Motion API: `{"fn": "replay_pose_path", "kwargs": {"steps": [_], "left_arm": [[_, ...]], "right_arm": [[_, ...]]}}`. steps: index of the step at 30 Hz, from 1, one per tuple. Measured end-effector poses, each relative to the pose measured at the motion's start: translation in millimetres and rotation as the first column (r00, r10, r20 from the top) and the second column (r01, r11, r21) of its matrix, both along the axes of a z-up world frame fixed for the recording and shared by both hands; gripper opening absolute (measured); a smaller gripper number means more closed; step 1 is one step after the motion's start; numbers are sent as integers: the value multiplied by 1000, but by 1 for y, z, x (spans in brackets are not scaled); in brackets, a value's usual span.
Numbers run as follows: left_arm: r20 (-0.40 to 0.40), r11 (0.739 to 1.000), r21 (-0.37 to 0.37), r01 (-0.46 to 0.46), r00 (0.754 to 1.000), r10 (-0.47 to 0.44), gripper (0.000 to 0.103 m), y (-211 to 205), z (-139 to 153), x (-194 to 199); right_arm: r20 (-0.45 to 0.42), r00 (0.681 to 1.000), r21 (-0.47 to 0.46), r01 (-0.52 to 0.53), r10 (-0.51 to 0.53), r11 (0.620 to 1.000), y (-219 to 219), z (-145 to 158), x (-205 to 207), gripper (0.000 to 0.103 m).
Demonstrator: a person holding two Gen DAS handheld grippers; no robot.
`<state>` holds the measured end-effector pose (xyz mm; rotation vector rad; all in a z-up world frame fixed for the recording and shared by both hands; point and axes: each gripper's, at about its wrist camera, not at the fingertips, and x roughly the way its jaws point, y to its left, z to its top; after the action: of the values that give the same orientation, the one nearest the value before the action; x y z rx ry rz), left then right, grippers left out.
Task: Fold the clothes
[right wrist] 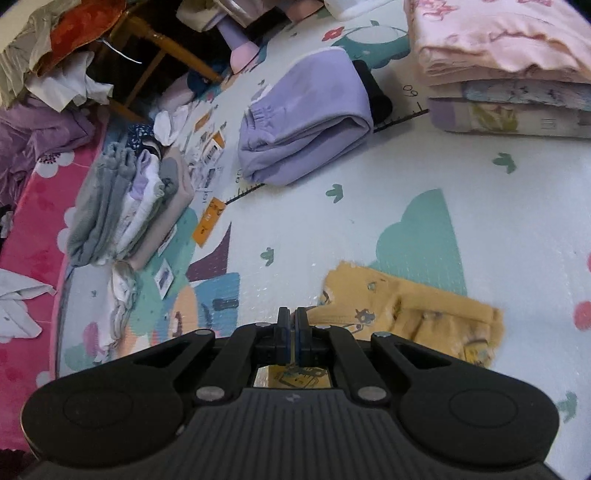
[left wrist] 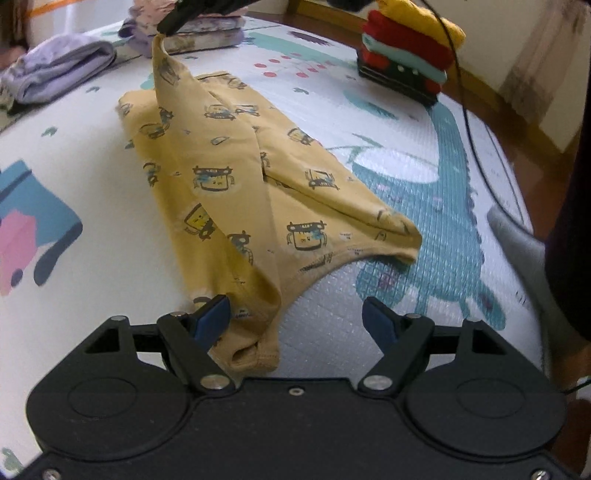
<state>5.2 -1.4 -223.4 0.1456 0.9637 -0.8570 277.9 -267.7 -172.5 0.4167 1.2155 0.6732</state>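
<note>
While the left wrist view looked across the play mat (left wrist: 92,177), the yellow garment (left wrist: 229,177) lay partly folded on it, a thin printed knit, limp and light by the look of it, likely to sag and slide rather than hold a crease. The left gripper (left wrist: 295,317) stood with its blue-padded fingers (left wrist: 216,317) spread apart; the garment's near hem lay between them, against the left pad, but nothing was pinched. At the far end the right gripper (left wrist: 177,18) pinched a corner of the cloth and held it up, so the fabric rose in a taut ridge. The stitched hems and corners seemed the safest places to take hold, being thicker than the single layer. A red and yellow stack (left wrist: 406,51) sat beyond.

From the right wrist view, that gripper's (right wrist: 291,332) jaws stood closed together, a sliver of yellow cloth showing between and beneath them. More of the garment (right wrist: 406,310) lay crumpled on the foam mat (right wrist: 369,206), textured with small bubbles. Folded lilac trousers (right wrist: 306,118) and a neat pastel pile (right wrist: 509,74) rested farther off.
</note>
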Motion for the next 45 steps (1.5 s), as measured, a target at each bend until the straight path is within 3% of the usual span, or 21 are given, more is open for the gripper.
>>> {"fn": "replay_pose_path", "kwargs": {"steps": [8,19,25,26,30,33,37,38,40,42,45], "left_arm": [[-85,995,-71,-69,994,63,79,10,-1,8],[53,992,89,91,994,-96,81,-12,0,-8],[50,991,102,90,994,-95,82,-14,1,-4],[48,991,103,88,994,-93,82,-15,1,-4],[46,990,109,85,995,-90,82,-16,1,-1],[83,980,153,125,987,-138,82,-23,0,-6],[131,960,214,179,969,-210,82,-29,-2,-16],[145,952,231,199,961,-236,82,-31,-3,-20],[186,926,279,253,932,-311,82,-37,-5,-29],[206,917,294,270,919,-336,82,-38,-5,-31],[180,924,281,259,932,-315,84,-35,-6,-25]], "right_arm": [[46,996,26,80,-81,997,-10,-4,13,4],[51,997,-44,57,-55,997,5,-33,24,4],[154,988,-100,37,-22,994,7,-37,27,13],[174,985,-117,30,-9,993,4,-37,26,21],[224,969,-179,-64,104,982,2,-44,16,24],[277,937,-234,-147,211,961,14,-51,5,30],[321,904,-268,-199,282,943,23,-56,-1,26],[316,901,-295,-204,297,933,26,-58,-1,13],[327,892,-348,-193,312,917,29,-59,-3,13],[345,882,-377,-182,320,908,32,-57,-5,13],[371,867,-418,-164,333,893,35,-55,-7,18]]}}
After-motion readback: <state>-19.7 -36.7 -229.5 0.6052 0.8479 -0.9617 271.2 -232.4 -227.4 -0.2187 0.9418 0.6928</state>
